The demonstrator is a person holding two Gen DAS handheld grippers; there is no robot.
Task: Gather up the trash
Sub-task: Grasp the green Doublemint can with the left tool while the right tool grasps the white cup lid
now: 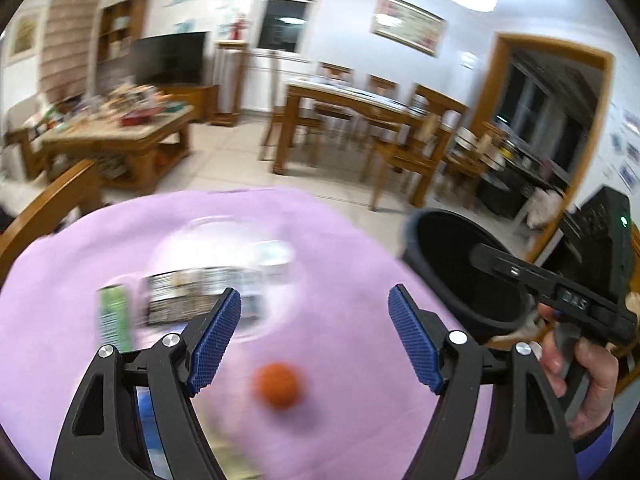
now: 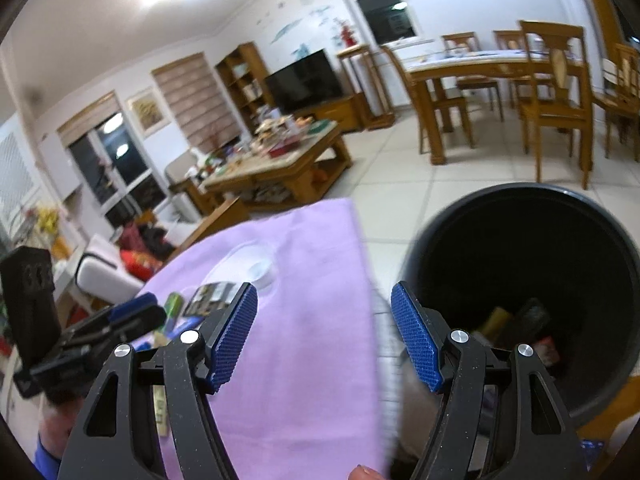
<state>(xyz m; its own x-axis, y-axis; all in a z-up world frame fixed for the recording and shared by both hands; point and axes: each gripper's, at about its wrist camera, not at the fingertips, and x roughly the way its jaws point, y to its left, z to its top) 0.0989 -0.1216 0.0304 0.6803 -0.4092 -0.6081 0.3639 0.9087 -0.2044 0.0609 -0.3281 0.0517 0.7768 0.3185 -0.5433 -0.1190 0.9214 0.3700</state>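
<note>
Trash on the purple cloth (image 1: 340, 240) is smeared by blur: a green packet (image 1: 114, 316) and a printed wrapper (image 1: 200, 288) left of the left gripper (image 1: 314, 336), an orange ball (image 1: 278, 385) below its wide, empty jaws. The right gripper (image 2: 324, 336) is likewise spread, nothing held; the black bin (image 2: 520, 280) beyond it holds dim scraps.

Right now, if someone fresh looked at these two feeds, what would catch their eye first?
Probably the lilac cloth spread over the table and filling the foreground, with a small orange ball lying on it between the open jaws of the left gripper. Next, the big black bin standing off the cloth's right edge, some trash already at its bottom, just ahead of the open, empty right gripper.
</note>
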